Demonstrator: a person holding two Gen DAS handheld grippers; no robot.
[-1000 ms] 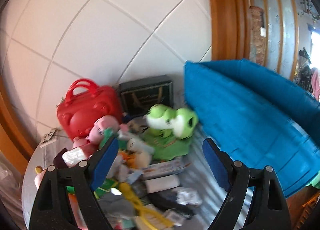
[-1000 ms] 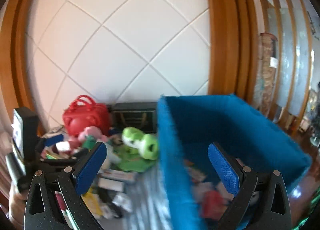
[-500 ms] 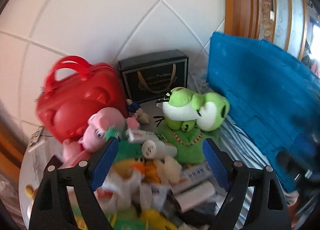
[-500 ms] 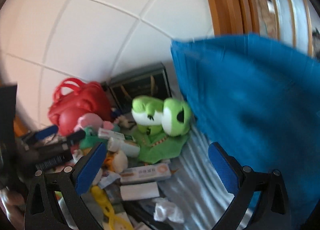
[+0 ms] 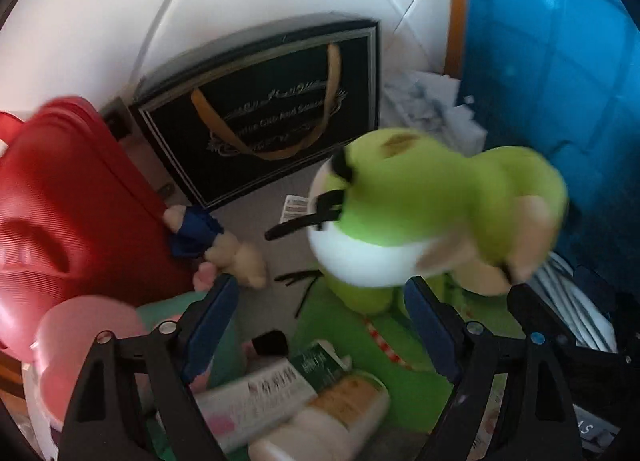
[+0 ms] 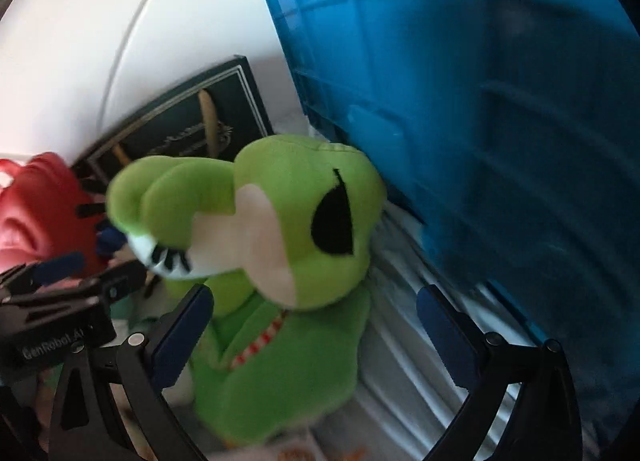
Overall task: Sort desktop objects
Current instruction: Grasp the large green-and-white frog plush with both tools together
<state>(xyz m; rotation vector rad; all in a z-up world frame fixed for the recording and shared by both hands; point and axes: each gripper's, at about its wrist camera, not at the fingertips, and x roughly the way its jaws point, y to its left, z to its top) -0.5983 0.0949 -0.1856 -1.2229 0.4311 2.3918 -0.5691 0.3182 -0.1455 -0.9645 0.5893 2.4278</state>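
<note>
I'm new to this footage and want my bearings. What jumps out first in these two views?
A bright green frog plush fills the middle of both views, close ahead of the open right gripper. A big blue bin rises beside it on the right, and a red case stands at the left before a black gift bag.

The green frog toy (image 6: pixel 280 261) is made of soft matt plush — the blue bin (image 6: pixel 480 101) and red case (image 5: pixel 72 213) of glossy ribbed plastic.
</note>
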